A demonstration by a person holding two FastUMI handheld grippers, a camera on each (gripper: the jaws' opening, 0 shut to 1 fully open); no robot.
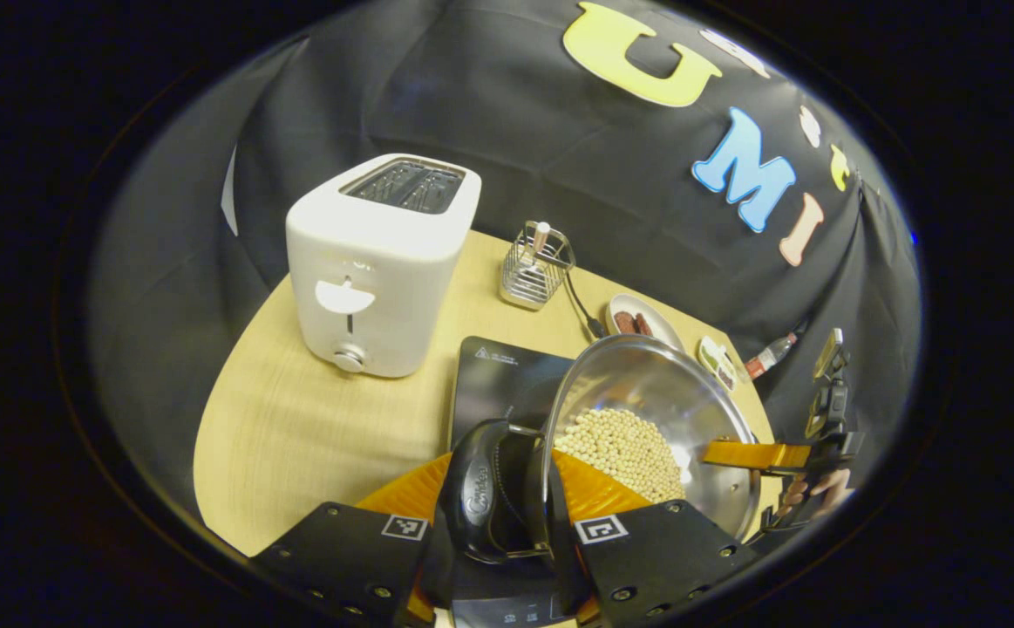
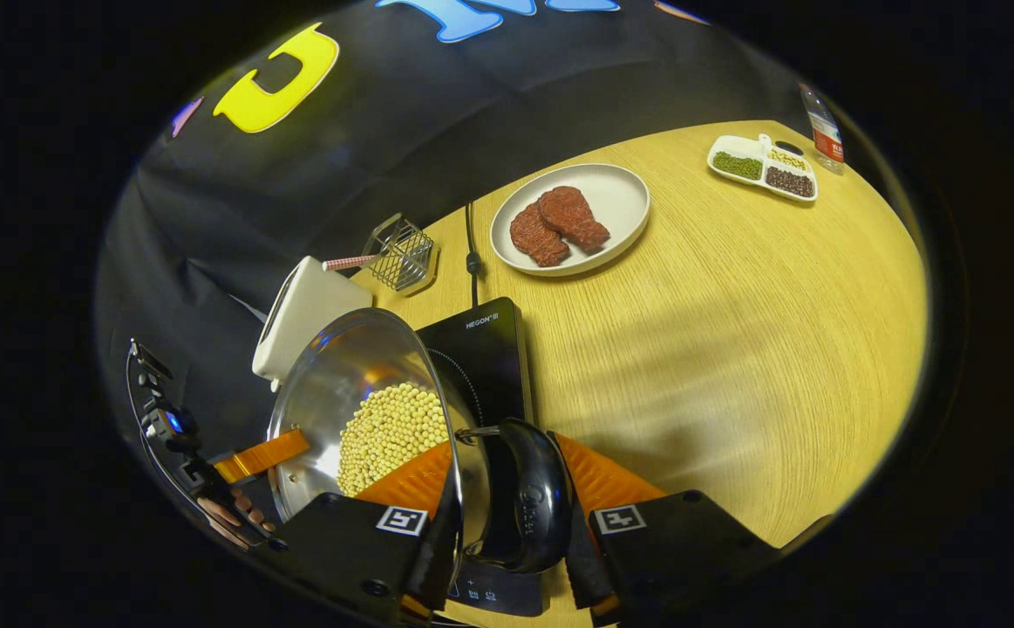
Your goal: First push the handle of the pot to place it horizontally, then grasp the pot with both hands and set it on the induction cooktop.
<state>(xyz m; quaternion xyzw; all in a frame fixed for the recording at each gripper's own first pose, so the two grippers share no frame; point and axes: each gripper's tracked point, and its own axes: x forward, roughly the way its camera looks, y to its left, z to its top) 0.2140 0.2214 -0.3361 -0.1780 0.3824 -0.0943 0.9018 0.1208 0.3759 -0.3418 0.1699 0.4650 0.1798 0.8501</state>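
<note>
- Black cloth hangs behind a pale wooden table (image 2: 733,331), and both grippers work low in the frame, above the table's near edge.
- Left gripper (image 1: 507,523) at the bottom centre of the left gripper view: its fingers pinch one dark side handle (image 1: 480,497) of the pot (image 1: 655,410).
- Right gripper (image 2: 515,523) at the bottom centre of the right gripper view: its fingers are pressed against the opposite handle (image 2: 528,506).
- Each view also shows the other gripper at the pot's far rim, at right and lower left respectively.
- Pot sits mid-frame, just above each gripper's fingers, with pale beans (image 1: 624,449) heaped inside; it appears tilted and lifted over the black cooktop (image 2: 485,358), whose glass shows behind and beneath it.
- Handle-to-handle axis runs straight from one gripper to the other, toward the bottom edge in both views.
- My judgement: the carry is under way; keep both grips equally tight, level the rim so the beans stay in, and lower it squarely onto the cooktop's ring before letting go.
- Toaster (image 1: 380,262) upper left and plate of meat (image 2: 572,218) upper centre stand apart from the path.
</note>
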